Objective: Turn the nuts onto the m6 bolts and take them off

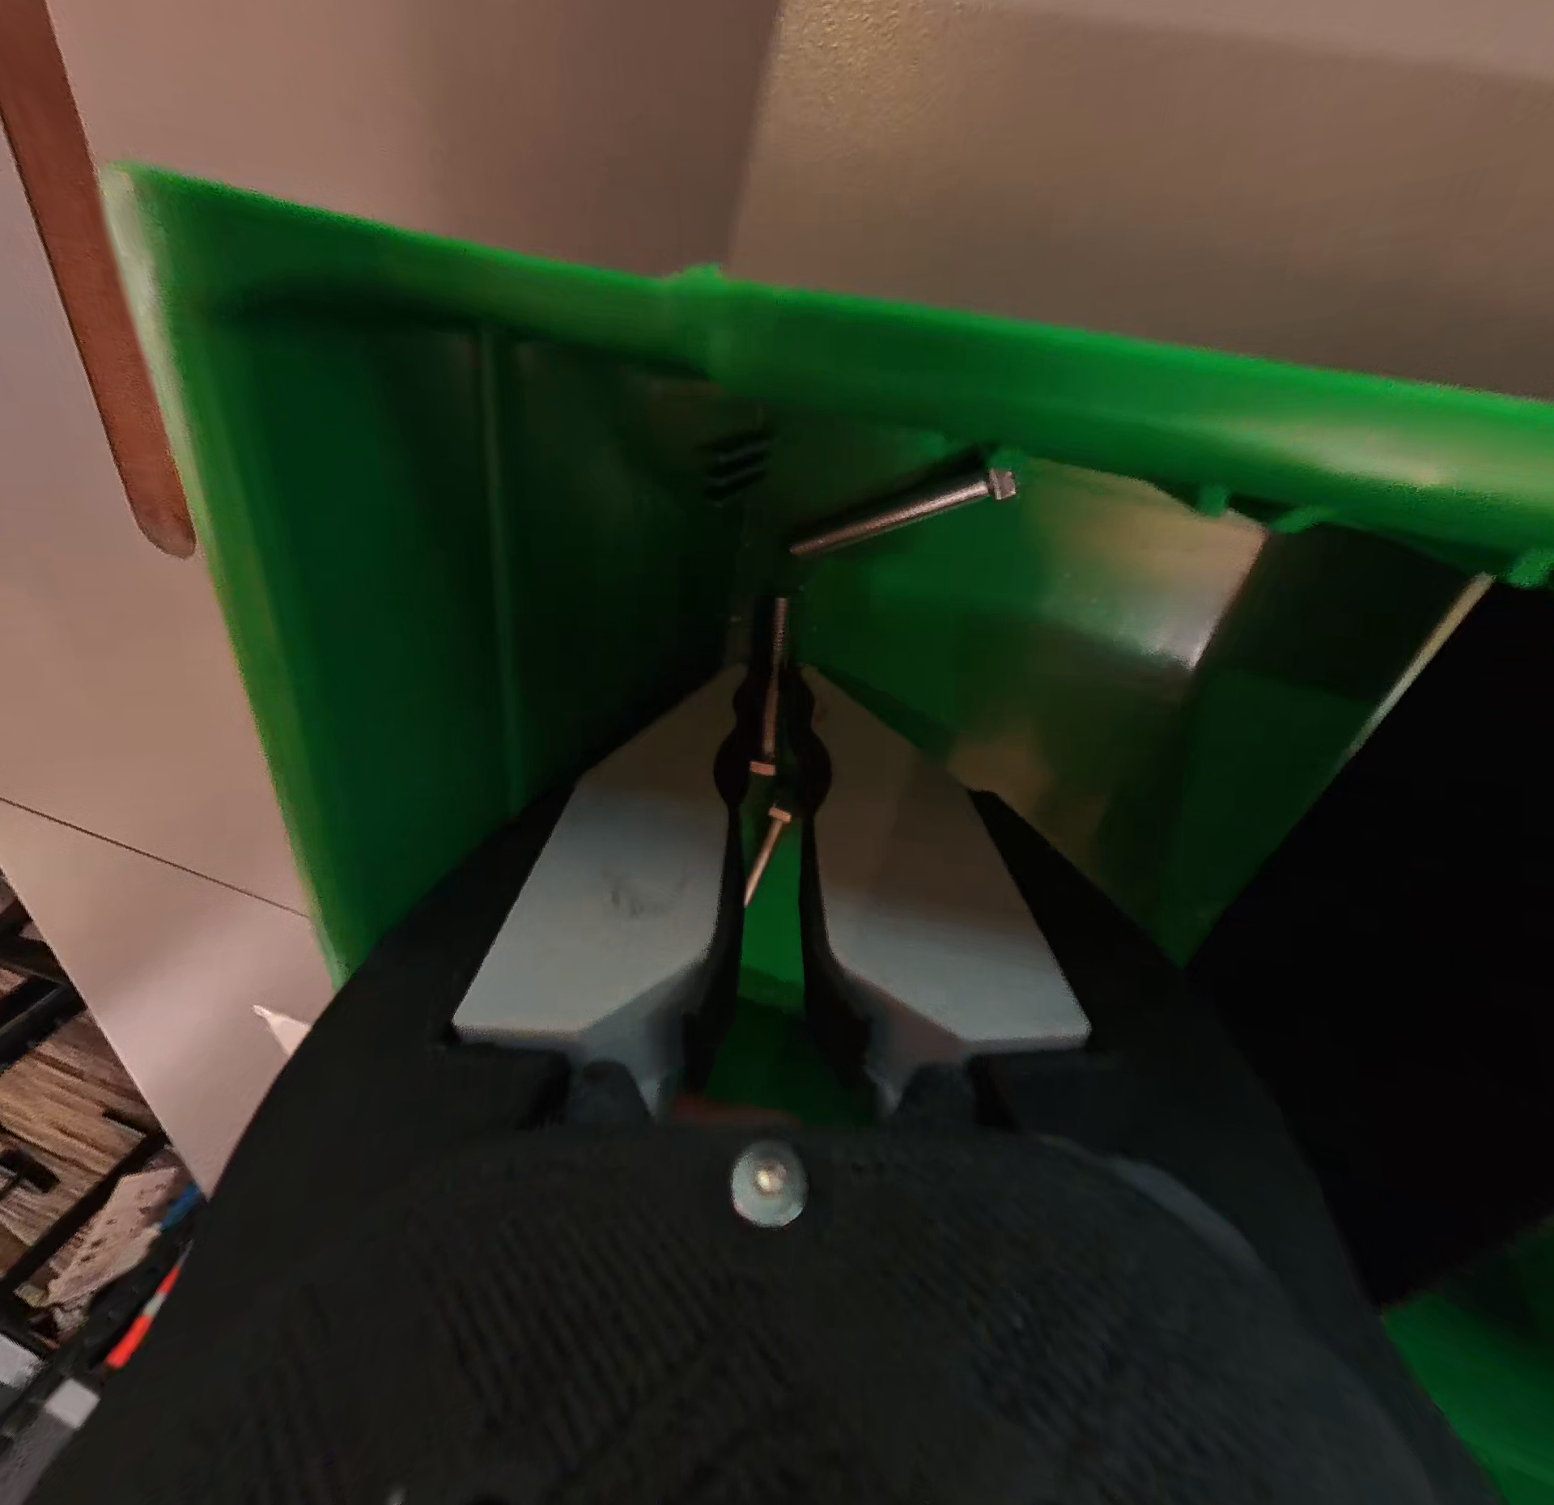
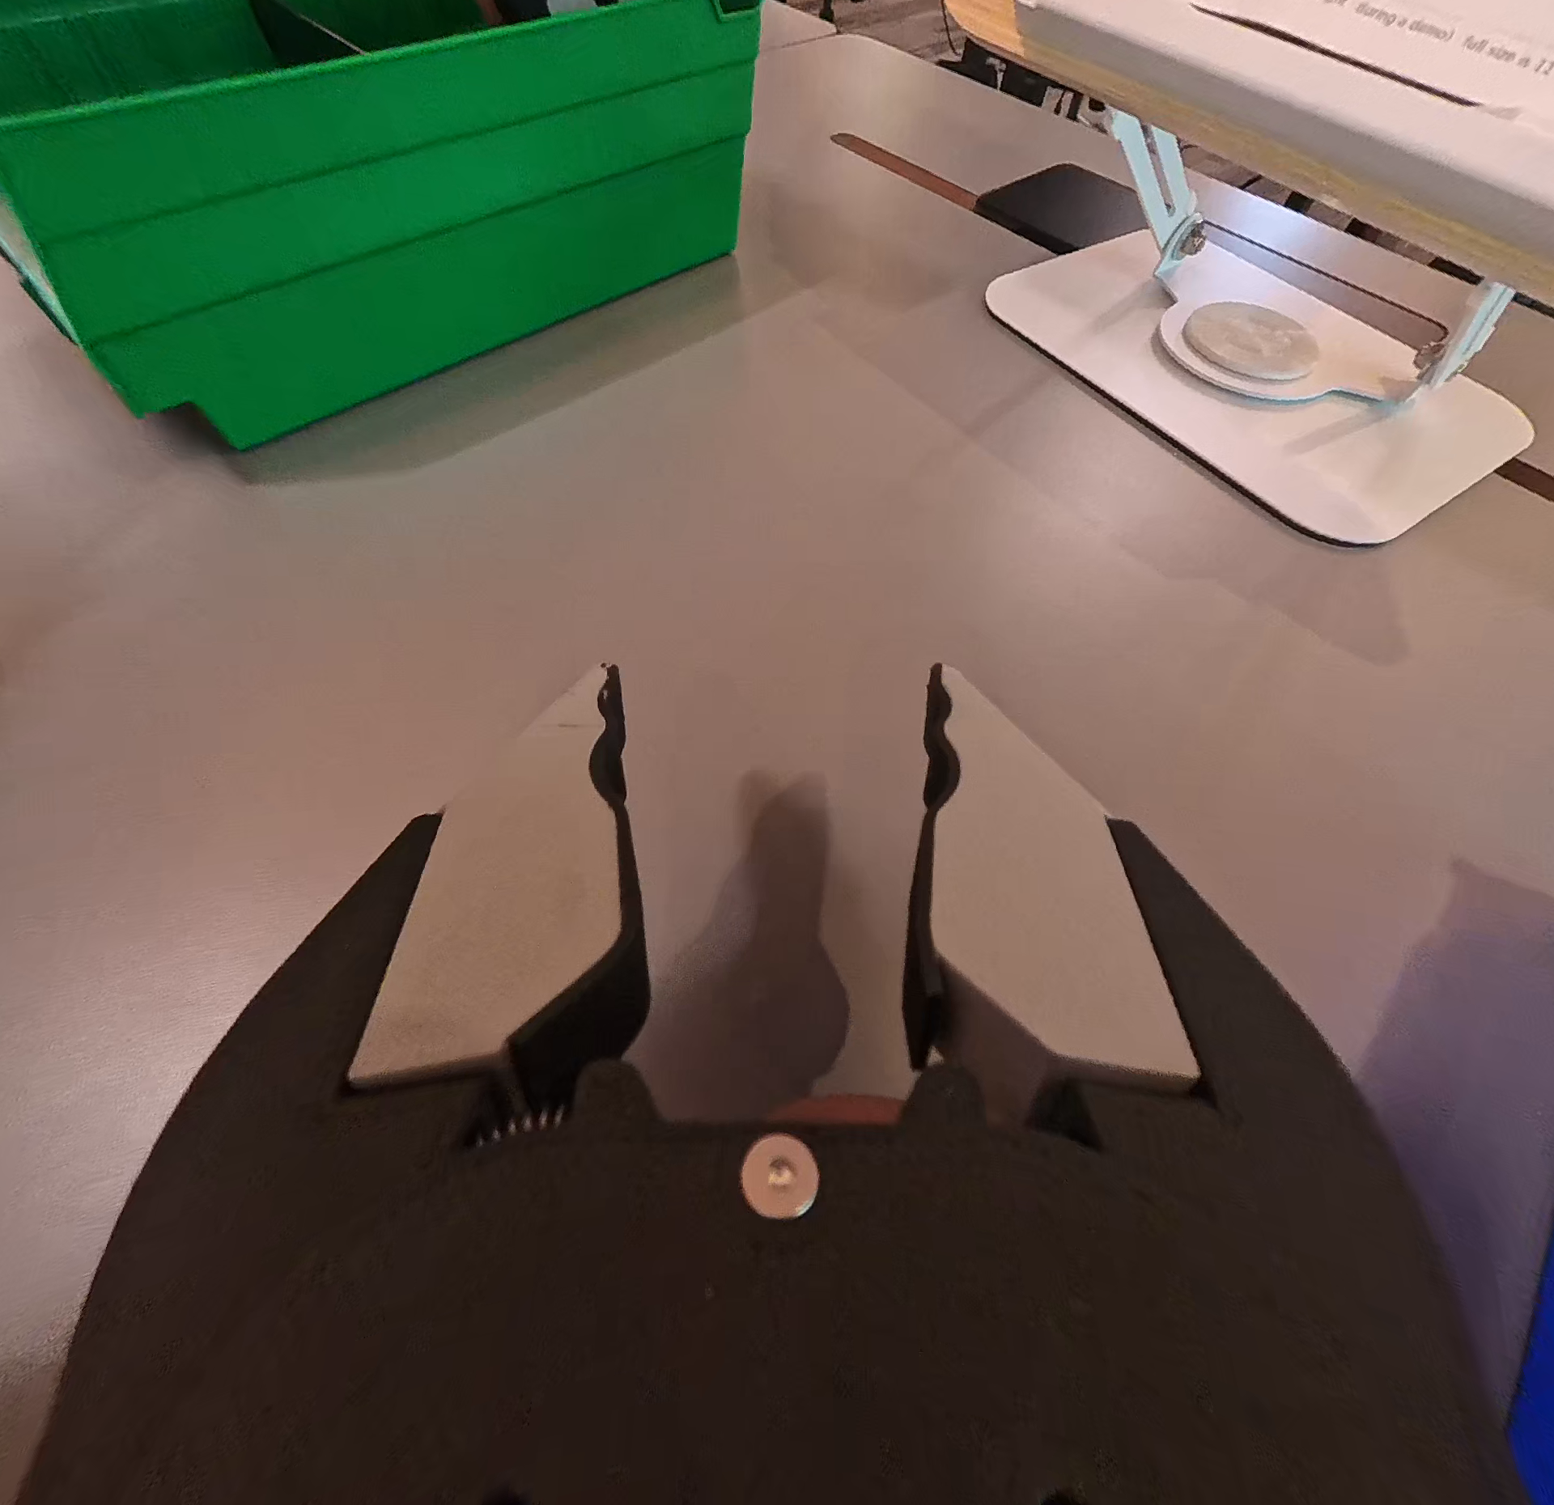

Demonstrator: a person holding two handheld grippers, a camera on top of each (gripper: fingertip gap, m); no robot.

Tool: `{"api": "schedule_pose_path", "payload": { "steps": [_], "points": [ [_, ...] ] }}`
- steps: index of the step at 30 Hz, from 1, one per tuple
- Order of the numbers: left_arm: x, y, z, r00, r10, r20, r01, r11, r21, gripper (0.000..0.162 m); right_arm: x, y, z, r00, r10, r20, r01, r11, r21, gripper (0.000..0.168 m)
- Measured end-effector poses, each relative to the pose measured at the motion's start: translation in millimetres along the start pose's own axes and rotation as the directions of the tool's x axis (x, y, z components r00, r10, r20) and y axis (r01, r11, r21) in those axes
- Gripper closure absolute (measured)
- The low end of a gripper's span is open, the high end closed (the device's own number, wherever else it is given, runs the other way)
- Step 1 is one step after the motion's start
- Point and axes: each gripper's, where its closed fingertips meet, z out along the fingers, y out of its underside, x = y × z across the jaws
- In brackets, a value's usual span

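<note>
Bolt (image 1: 772,683) sits clamped between the tips of the left hand-held gripper (image 1: 769,691), long axis pointing straight ahead along the fingers, inside the green bin (image 1: 404,540) near its divider wall. Second bolt (image 1: 904,513) leans just beyond against the bin's far wall, head up-right; a third bolt (image 1: 767,855) lies on the bin floor under the fingers. No nuts visible. Right hand-held gripper (image 2: 774,691) hangs wide open and empty over bare worktop (image 2: 757,498), the bin at the worktop's far-left. Left is far nearer. White stand (image 2: 1261,422) far-right.
</note>
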Motion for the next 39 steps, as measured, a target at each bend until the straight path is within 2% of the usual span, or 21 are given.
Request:
{"api": "schedule_pose_path", "payload": {
  "steps": [4,7,9,11,12,14,16,21,22,24,26,31,33,36,37,39],
  "points": [
    [6,4,-8,0.995,-0.089,0.045,0.086,0.994,0.068,0.158,1,-2,-2,1.0,-0.014,-0.012,0.014,1.0,0.008,0.099],
    [2,-11,-51,0.966,-0.235,0.105,0.198,0.94,0.276,0.158,2,-4,-4,1.0,0.019,0.009,-0.019,1.0,0.024,0.099],
    [1,-36,-106,0.919,-0.381,0.097,0.286,0.817,0.501,0.158,-1,-10,-7,0.998,0.047,0.046,-0.049,0.998,0.047,0.099],
    [20,-74,-179,0.88,-0.475,-0.025,0.329,0.568,0.755,0.158,-8,-17,-12,0.992,0.061,0.115,-0.07,0.995,0.075,0.103],
    [41,-94,-214,0.882,-0.456,-0.119,0.336,0.433,0.836,0.158,-13,-22,-16,0.985,0.065,0.157,-0.08,0.992,0.093,0.107],
    [92,-128,-260,0.91,-0.364,-0.2,0.306,0.262,0.915,0.158,-23,-32,-24,0.969,0.071,0.238,-0.104,0.986,0.129,0.111],
    [132,-156,-268,0.916,-0.358,-0.181,0.257,0.179,0.95,0.158,-32,-44,-34,0.941,0.08,0.328,-0.142,0.976,0.168,0.115],
    [200,-211,-234,0.932,-0.313,-0.18,0.198,0.028,0.98,0.159,-35,-71,-62,0.901,0.091,0.425,-0.231,0.929,0.29,0.121],
    [209,-220,-226,0.941,-0.3,-0.159,0.177,0.033,0.984,0.159,-34,-74,-65,0.898,0.095,0.43,-0.243,0.921,0.304,0.123],
    [220,-235,-211,0.95,-0.289,-0.114,0.152,0.112,0.982,0.159,-28,-77,-68,0.902,0.105,0.418,-0.26,0.906,0.333,0.128],
    [229,-244,-205,0.963,-0.262,-0.066,0.11,0.154,0.982,0.159,-27,-80,-70,0.892,0.112,0.437,-0.282,0.895,0.347,0.131],
    [240,-251,-183,0.969,-0.212,-0.128,0.168,0.18,0.969,0.159,-25,-74,-59,0.88,0.162,0.447,-0.319,0.898,0.303,0.135],
    [237,-250,-183,0.968,-0.238,-0.082,0.129,0.187,0.974,0.158,-28,-72,-55,0.869,0.17,0.464,-0.327,0.903,0.281,0.138],
    [242,-253,-178,0.968,-0.216,-0.127,0.171,0.199,0.965,0.159,-35,-69,-51,0.858,0.162,0.487,-0.319,0.911,0.261,0.151],
    [243,-254,-176,0.967,-0.215,-0.136,0.181,0.206,0.962,0.159,-36,-69,-50,0.862,0.158,0.482,-0.314,0.913,0.262,0.163],
    [242,-254,-172,0.964,-0.229,-0.134,0.185,0.222,0.957,0.158,-33,-66,-46,0.88,0.152,0.449,-0.289,0.923,0.254,0.165]
  ]
}}
